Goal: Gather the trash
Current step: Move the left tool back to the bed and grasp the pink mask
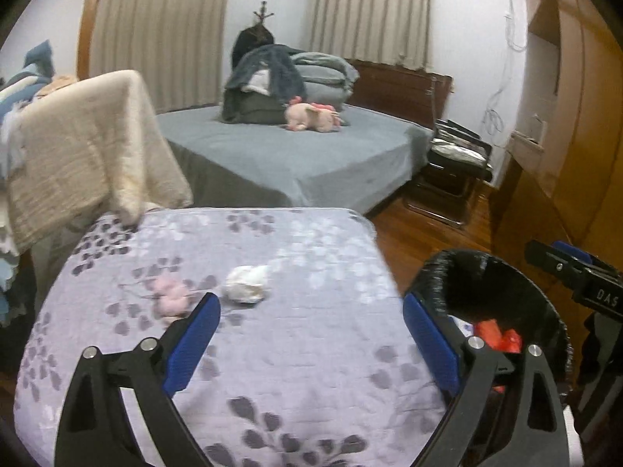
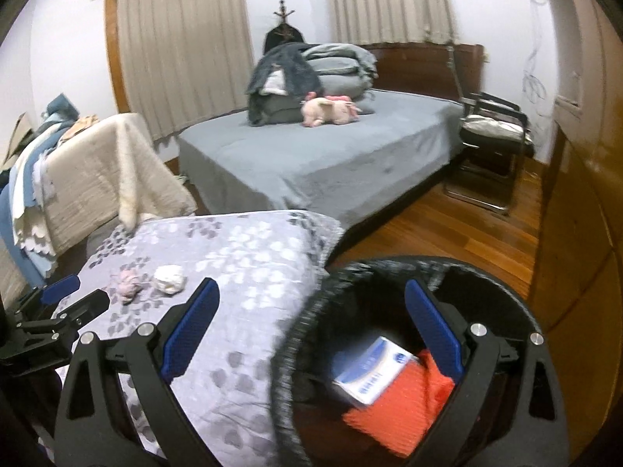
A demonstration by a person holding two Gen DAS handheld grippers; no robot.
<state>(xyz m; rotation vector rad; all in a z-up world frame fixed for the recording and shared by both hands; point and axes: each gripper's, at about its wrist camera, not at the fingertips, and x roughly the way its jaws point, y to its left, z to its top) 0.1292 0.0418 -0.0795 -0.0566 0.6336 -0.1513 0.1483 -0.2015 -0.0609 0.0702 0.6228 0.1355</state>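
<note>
Left gripper (image 1: 311, 334): jaws spread wide, nothing between them, hovering over the counter (image 1: 311, 350) with its lilac floral cover. Just past the left blue pad, centre of the left wrist frame, lie a white crumpled wad (image 1: 247, 283) and, beside it to the left, a pink crumpled wad (image 1: 169, 297); the two are near each other, whether touching I cannot tell.

Right gripper (image 2: 311, 330): jaws likewise released and empty, positioned above the rim of the black bin (image 2: 296, 350), lower right of the right wrist frame. Inside the bin: a white and blue box (image 2: 372, 373) lying tilted against orange-red mesh material (image 2: 397, 416). The bin stands just beside the counter's right edge.

Further out: a bed (image 2: 331, 163) with grey sheet, folded bedding and a pink plush toy (image 2: 331, 111) on it; a cream blanket (image 1: 85, 148) draped at left; a chair (image 2: 494, 132) at right on the wooden floor (image 2: 447, 233).
</note>
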